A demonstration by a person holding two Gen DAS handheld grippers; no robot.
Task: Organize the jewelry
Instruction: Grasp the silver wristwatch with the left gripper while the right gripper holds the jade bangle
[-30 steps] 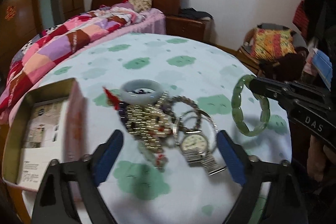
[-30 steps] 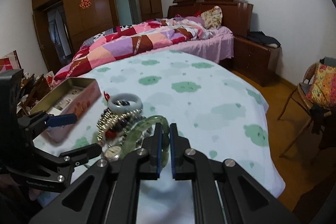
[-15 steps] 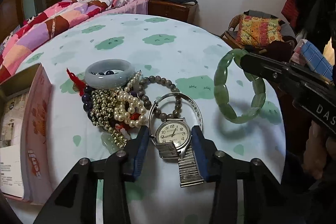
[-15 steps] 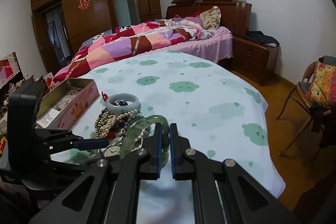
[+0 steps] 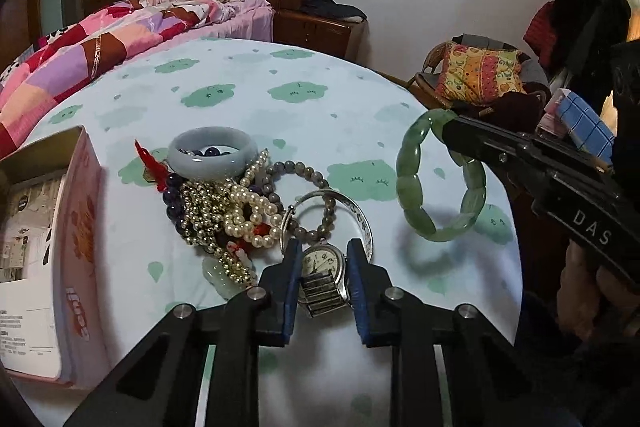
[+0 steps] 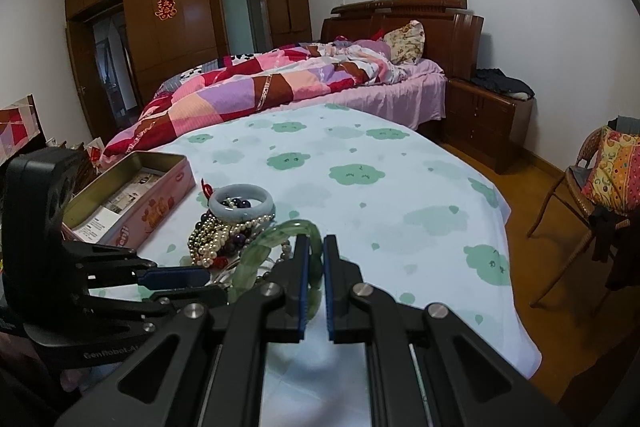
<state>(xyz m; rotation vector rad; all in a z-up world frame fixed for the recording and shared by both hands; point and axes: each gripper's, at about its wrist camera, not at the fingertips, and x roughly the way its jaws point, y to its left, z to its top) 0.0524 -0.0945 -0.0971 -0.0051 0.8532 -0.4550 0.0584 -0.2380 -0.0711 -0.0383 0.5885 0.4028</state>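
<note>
A: Nearest to us, what is the left gripper (image 5: 322,267) doing?

B: Its jaws are closing around the round silver wristwatch with the metal link band (image 5: 323,273), which is lying on the tabletop (image 5: 280,99) at the near edge of the jewelry pile. The blue pads are sitting at either side of the case; I cannot tell whether they are pressing yet.

A: How is the watch lying?

B: Dial up, its long axis running toward the gripper, the band trailing nearest. I'd judge it stiff at the case, floppy and slippery along the band, so the case sides are the place to hold.

A: And the right gripper (image 6: 316,267)?

B: Its jaws are clamped on the green jade segment bracelet (image 5: 440,179), holding it in the air to the right of the watch, ring plane roughly upright. It looks hard and brittle.

A: Beyond the watch?

B: A silver bangle (image 5: 356,211), tangled pearl and gold bead strands (image 5: 224,211), then a pale grey-lavender stone bangle (image 5: 212,157). Left of the watch, the open pink tin box (image 5: 80,227) is waiting, probably the destination.
</note>
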